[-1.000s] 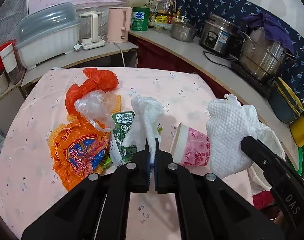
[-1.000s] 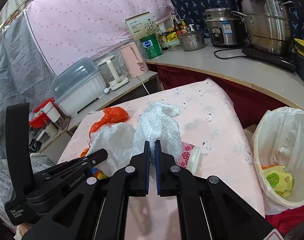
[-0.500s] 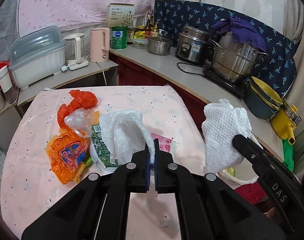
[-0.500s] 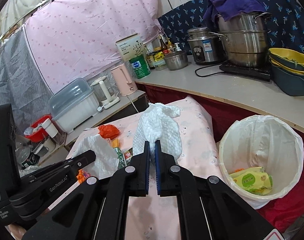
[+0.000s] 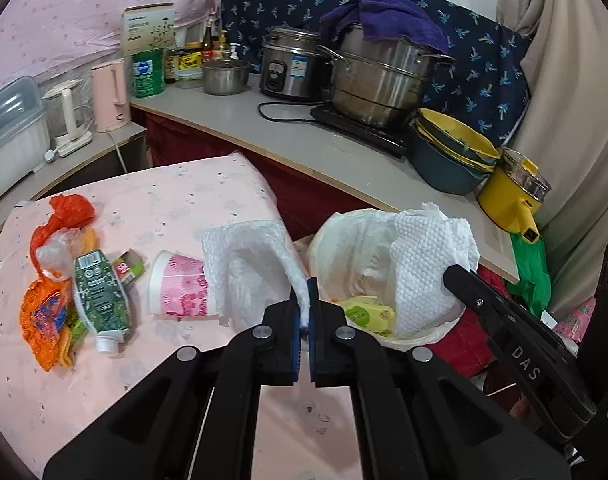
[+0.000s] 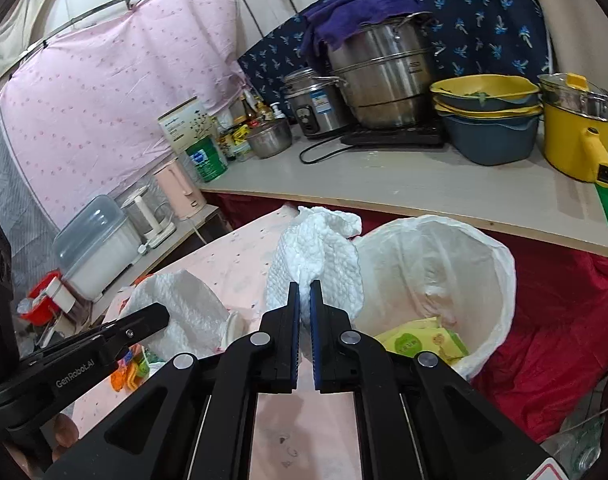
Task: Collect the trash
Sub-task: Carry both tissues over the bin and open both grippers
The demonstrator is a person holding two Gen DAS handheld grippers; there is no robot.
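My left gripper (image 5: pixel 303 286) is shut on a white paper towel (image 5: pixel 244 264) and holds it over the table's right edge. My right gripper (image 6: pixel 302 290) is shut on a second white paper towel (image 6: pixel 315 256), held at the near rim of the white-lined trash bin (image 6: pixel 483 248). The bin (image 5: pixel 343 236) holds yellow-green wrappers (image 6: pixel 419 342). In the left wrist view the right gripper's towel (image 5: pixel 427 264) hangs over the bin. On the pink table lie a pink paper cup (image 5: pixel 180 290), a green pouch (image 5: pixel 98 294), orange wrappers (image 5: pixel 44 312) and a red bag (image 5: pixel 70 210).
A grey counter (image 5: pixel 304 140) curves behind the table and bin, carrying pots (image 5: pixel 379 76), a rice cooker (image 5: pixel 290 66), stacked basins (image 5: pixel 451 156) and a yellow pot (image 5: pixel 511 192). A pink kettle (image 5: pixel 110 94) and a storage box (image 5: pixel 8 128) stand at the left. Red cloth (image 6: pixel 563 320) lies beside the bin.
Both grippers have swung right and up from the trash pile toward the bin, each still holding its paper towel. The bin now fills the right of both views.
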